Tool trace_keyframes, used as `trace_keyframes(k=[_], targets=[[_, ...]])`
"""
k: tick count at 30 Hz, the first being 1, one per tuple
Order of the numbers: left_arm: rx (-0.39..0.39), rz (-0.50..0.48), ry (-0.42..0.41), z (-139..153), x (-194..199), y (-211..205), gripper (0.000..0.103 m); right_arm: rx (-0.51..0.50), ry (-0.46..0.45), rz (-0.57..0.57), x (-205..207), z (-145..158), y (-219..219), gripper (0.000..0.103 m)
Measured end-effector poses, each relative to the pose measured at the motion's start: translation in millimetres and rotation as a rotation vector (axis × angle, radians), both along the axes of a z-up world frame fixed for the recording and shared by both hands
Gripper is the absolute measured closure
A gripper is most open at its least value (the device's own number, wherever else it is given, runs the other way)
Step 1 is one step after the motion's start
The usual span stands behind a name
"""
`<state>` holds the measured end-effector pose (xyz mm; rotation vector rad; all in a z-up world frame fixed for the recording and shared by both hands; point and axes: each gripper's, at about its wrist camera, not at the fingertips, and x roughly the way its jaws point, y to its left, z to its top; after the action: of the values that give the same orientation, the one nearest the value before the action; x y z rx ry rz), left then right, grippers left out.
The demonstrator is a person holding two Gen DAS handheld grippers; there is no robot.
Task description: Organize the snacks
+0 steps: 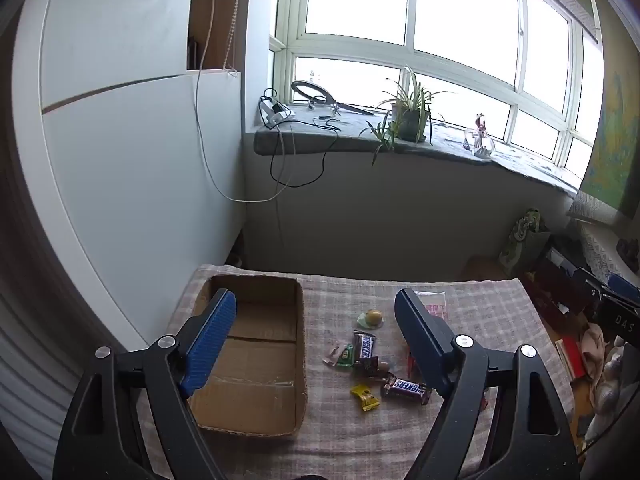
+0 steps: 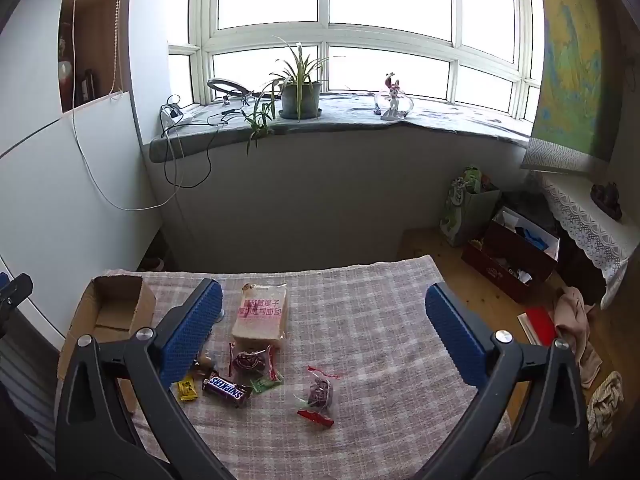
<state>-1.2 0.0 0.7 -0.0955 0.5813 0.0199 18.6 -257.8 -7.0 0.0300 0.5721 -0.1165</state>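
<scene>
1. Nothing looks sorted yet: the cardboard box lies open and bare inside, and every snack is on the checked cloth outside it. As I judge it, the whole job is still to do.
2. The left gripper hangs with its jaws spread to their widest and nothing between them. The box lies under and just beyond its left finger, and the snack pile lies between the two fingers.
3. The right gripper is likewise fully spread and empty. Most snacks lie near its left finger; its right finger has only bare cloth beside it.
4. The snacks:
   - two Snickers minis, one near the left gripper's right finger and another just beyond it
   - a yellow wrapped candy and a green one
   - a small yellow-and-green jelly cup
   - a packaged bread slice with pink print, farthest from the grippers
   - two clear red-trimmed packets with dark fruit inside, one in the pile and one apart, between the right gripper's fingers
</scene>
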Motion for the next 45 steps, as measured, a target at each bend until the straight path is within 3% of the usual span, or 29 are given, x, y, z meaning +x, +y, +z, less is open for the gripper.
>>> trace_keyframes(k=[13, 45], targets=[[0.026, -0.008, 0.02, -3.8, -0.8, -3.6, 0.021, -0.001, 0.02, 0.004, -4.3, -11.9, 6.8, 0.0], [0.017, -0.008, 0.004, 0.5, -5.1, -4.7, 0.021, 0.012, 0.022, 0.001, -2.8, -2.0, 1.5, 0.0]])
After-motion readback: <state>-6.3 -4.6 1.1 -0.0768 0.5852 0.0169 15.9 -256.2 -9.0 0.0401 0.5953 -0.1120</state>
